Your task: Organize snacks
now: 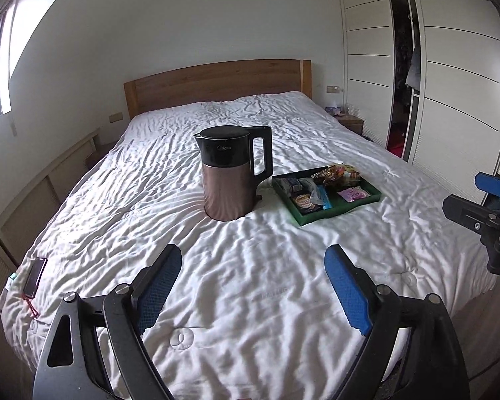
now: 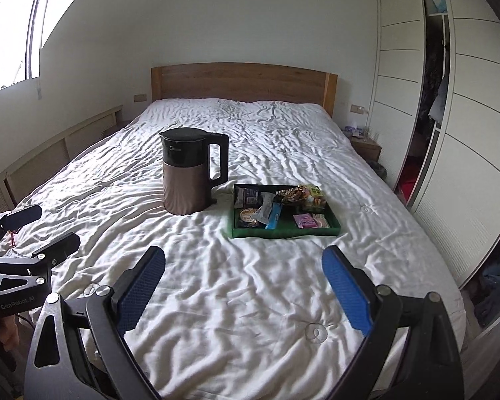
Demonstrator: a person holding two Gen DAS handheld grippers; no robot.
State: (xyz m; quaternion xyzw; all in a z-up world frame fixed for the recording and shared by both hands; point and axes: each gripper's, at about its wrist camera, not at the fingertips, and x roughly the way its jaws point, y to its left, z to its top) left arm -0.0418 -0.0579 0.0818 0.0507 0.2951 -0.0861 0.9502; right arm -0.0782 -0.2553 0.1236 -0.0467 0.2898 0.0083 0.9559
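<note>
A green tray (image 1: 336, 218) (image 2: 283, 233) lies on the white bed, right of centre, with several snack packets (image 1: 323, 186) (image 2: 276, 206) inside it. My left gripper (image 1: 253, 253) (image 2: 46, 230) hovers over the near part of the bed, open, nothing between its blue pads. My right gripper (image 2: 243, 253) (image 1: 473, 196) is beside it to the right, also open and holding nothing. Both stand well short of the tray and point towards it and the headboard.
A black and copper electric kettle (image 1: 230, 173) (image 2: 190, 173) stands just left of the tray. A phone (image 1: 35, 276) lies at the bed's near left corner. A nightstand (image 1: 351, 121) and a white wardrobe (image 1: 450, 100) line the right side.
</note>
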